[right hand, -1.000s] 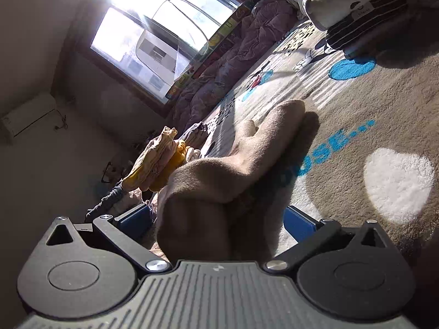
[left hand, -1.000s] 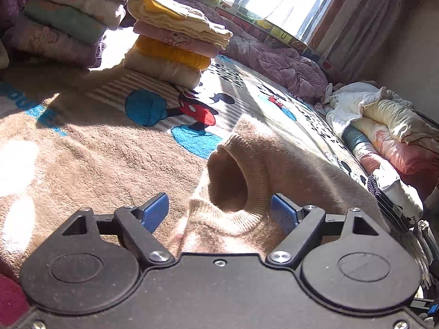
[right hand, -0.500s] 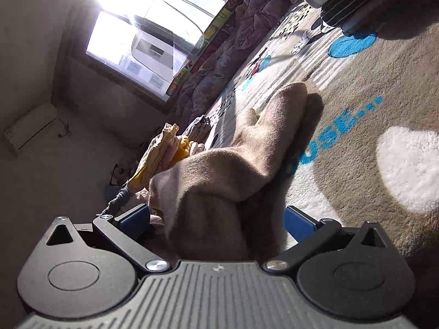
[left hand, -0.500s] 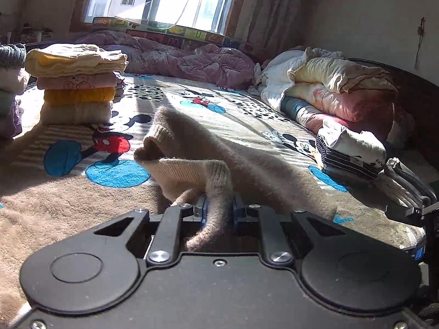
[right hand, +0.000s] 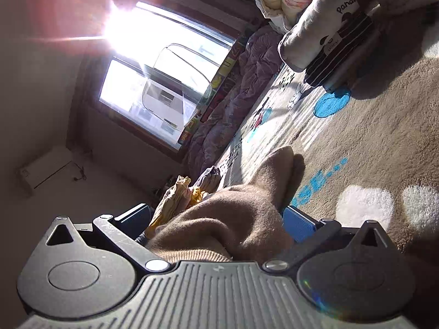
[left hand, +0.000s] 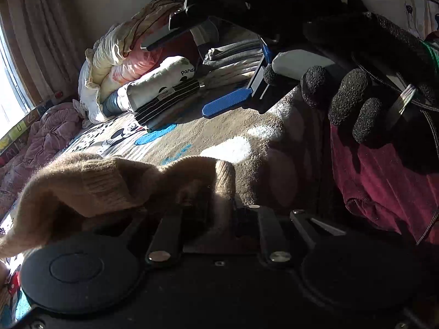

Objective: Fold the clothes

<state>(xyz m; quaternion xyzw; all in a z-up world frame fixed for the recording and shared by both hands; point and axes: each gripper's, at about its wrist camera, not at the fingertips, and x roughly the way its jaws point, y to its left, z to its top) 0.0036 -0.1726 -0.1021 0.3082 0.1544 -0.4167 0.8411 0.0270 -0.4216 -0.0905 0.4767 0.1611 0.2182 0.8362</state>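
A beige knit sweater (left hand: 82, 183) hangs bunched in front of the left wrist camera, lifted off the brown cartoon blanket (left hand: 219, 126). My left gripper (left hand: 208, 205) is shut on its ribbed edge, and the fabric hides the fingertips. In the same view my right gripper (left hand: 244, 79) hovers above the blanket at upper right, held by a black-gloved hand (left hand: 343, 96). In the right wrist view that gripper (right hand: 216, 219) stands open. A fold of the sweater (right hand: 233, 213) lies between its blue fingers (right hand: 299, 222), and one sleeve trails away across the blanket (right hand: 370, 142).
Folded clothes and pillows (left hand: 164, 90) are stacked along the bed's far side, with a purple quilt (left hand: 46, 134) under the window (right hand: 153, 82). A second stack of folded clothes (right hand: 175, 200) shows behind the sweater. The person's maroon clothing (left hand: 384, 181) is close on the right.
My left gripper went from open around the collar to shut on it, then swung right toward the right gripper, lifting the fabric. The right gripper stayed open with the sweater shifting between its fingers.
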